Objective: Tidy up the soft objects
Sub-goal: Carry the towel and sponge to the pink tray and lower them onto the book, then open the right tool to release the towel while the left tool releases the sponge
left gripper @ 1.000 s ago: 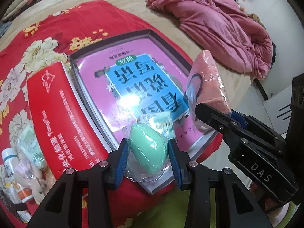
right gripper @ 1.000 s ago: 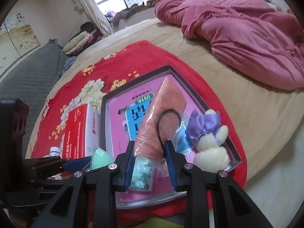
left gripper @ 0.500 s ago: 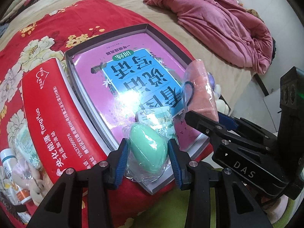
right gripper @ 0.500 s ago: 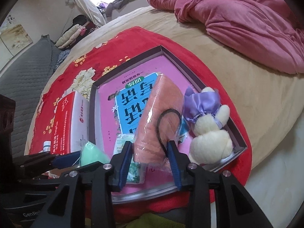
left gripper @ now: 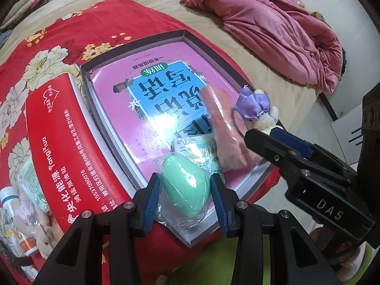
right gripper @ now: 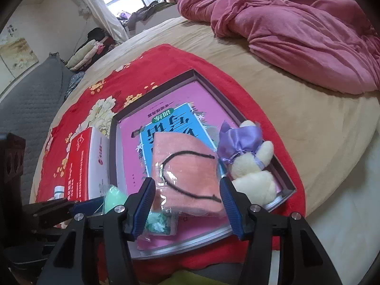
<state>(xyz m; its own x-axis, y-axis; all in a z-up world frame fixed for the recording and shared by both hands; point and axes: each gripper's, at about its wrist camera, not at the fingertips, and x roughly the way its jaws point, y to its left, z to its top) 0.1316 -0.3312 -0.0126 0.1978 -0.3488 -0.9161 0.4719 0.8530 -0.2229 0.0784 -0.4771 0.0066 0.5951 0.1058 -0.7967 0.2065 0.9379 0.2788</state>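
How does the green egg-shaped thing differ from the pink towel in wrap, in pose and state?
The green egg-shaped thing is rounded and pinched between the left gripper pads; the pink towel is flat and folded, lying on the pink book.

The right gripper jaws are opening, with the towel between them, untouched by the pads.

Both sit in clear plastic wrap.

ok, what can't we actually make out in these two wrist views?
- Small packet: right wrist view, mostly under the pink towel pack and behind a finger; print unreadable.
- Clutter by the red box: left wrist view, bottles and bags cut by the left edge, blurred.
- Plush toy: left wrist view, lower body hidden behind the right gripper.
- Green egg-shaped item: right wrist view, mostly behind the left gripper.
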